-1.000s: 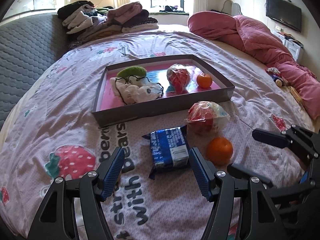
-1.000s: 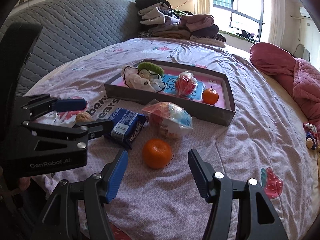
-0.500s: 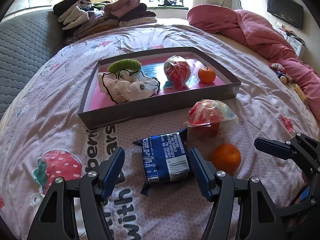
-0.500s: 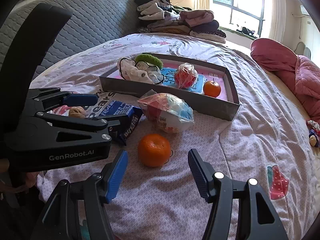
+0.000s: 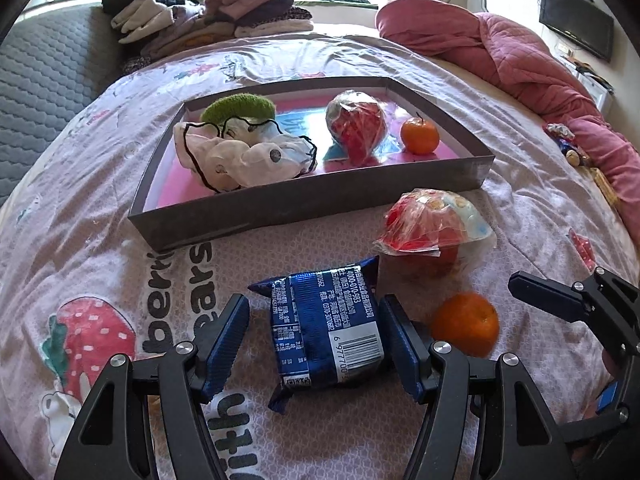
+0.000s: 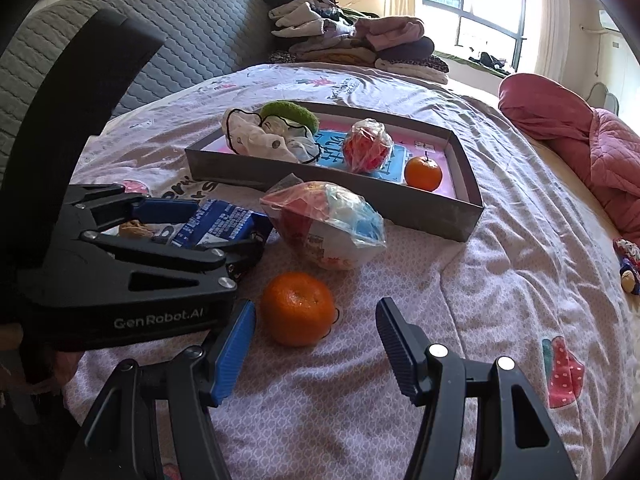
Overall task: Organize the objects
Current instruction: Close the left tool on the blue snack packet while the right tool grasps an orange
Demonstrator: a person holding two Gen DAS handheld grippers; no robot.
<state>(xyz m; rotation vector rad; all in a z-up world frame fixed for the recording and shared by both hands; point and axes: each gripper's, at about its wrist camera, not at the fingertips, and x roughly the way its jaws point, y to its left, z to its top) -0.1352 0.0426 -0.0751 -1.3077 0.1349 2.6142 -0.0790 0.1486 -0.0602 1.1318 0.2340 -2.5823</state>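
Bedspread (image 5: pixel 120 264) printed with strawberries fills both wrist views, with a shallow grey tray (image 5: pixel 280 208) lying on it. From the left wrist, the left gripper (image 5: pixel 314 344) has its jaws spread wide, a blue snack packet (image 5: pixel 326 332) lying flat between them; the right finger sits against the packet's edge, the left finger stands apart from it, so nothing is gripped. Just right of the packet lies a loose orange (image 5: pixel 466 324), and beyond it a clear plastic bag of snacks (image 5: pixel 432 226), near the tray's front wall. Inside the tray this view shows a white cloth with black trim (image 5: pixel 244 154), a green fuzzy item (image 5: pixel 238 108) behind it, a wrapped red ball (image 5: pixel 356 126) and a second orange (image 5: pixel 420 136). Only this view shows a television (image 5: pixel 576 26) on the far wall. From the right wrist, the right gripper (image 6: pixel 316 340) is also spread open, with the loose orange (image 6: pixel 298 308) between its fingers, nearer the left one, untouched. Only this view shows a walnut (image 6: pixel 134 229) on the bedspread, glimpsed through the left gripper's frame, and a window (image 6: pixel 480 12). Both views show folded clothes (image 6: pixel 352 40) and a pink quilt (image 6: pixel 580 136) farther back.
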